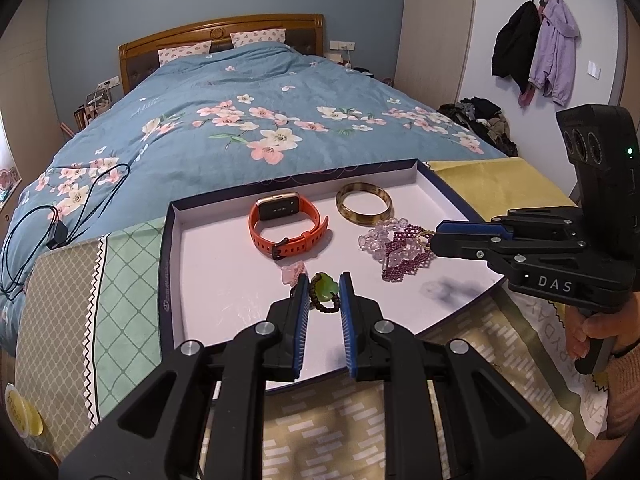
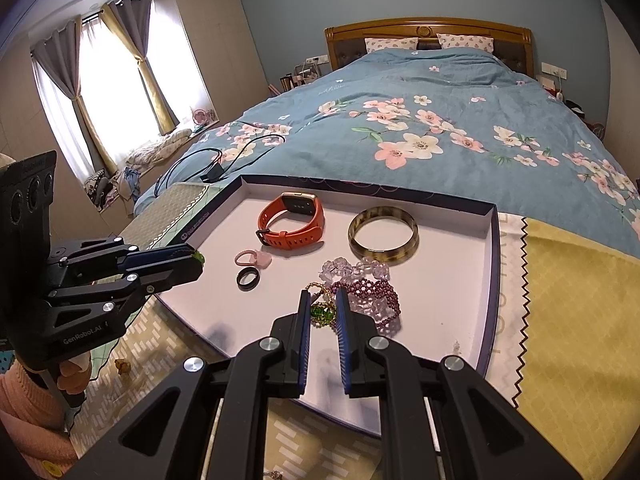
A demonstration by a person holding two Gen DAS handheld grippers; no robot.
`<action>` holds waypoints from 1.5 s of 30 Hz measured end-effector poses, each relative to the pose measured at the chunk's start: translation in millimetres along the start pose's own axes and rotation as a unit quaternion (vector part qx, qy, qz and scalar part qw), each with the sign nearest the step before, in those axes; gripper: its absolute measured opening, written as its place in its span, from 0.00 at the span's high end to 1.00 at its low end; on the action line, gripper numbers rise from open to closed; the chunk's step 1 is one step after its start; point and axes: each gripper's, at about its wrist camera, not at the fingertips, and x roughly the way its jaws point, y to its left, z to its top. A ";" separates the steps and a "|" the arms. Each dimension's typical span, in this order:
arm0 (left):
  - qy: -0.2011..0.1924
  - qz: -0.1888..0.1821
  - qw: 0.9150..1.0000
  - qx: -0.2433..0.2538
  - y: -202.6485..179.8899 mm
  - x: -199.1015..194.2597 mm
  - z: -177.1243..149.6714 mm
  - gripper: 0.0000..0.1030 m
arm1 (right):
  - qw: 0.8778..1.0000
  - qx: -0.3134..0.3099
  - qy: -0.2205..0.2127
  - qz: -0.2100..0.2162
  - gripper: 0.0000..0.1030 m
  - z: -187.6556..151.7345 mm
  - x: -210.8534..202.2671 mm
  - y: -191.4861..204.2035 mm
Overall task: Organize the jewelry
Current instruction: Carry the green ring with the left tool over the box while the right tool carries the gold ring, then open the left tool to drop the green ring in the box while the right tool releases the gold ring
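Nearly closed, the left gripper [image 1: 324, 286] pinches a green-charm bead bracelet [image 1: 325, 293] over the white tray [image 1: 224, 280], while the right gripper [image 2: 323, 300] clamps a gold-beaded green piece [image 2: 322, 313] beside the purple beadwork [image 2: 376, 298] and orange watch [image 2: 294, 222].

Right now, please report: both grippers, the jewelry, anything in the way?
Left gripper shut on green bead bracelet. Right gripper shut on gold-and-green bracelet. Both over the tray. Purple bead bracelet touching right jaws.
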 end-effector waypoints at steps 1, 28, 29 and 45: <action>0.002 0.001 1.000 -0.001 0.8 2.1 0.3 0.85 | 1.000 0.000 0.000 0.001 0.90 0.1 0.0 0.0; 0.059 0.007 0.998 -0.022 13.9 48.6 2.0 0.85 | 0.999 -0.008 0.048 -0.012 0.90 -1.0 33.4 -0.2; 0.060 0.007 0.998 -0.022 13.9 49.2 2.0 0.85 | 0.999 -0.008 0.049 -0.014 0.90 -1.4 34.4 -0.4; 0.030 0.002 0.999 -0.038 20.7 23.5 2.4 0.73 | 0.999 0.002 0.024 -0.029 0.75 -3.0 16.9 -3.4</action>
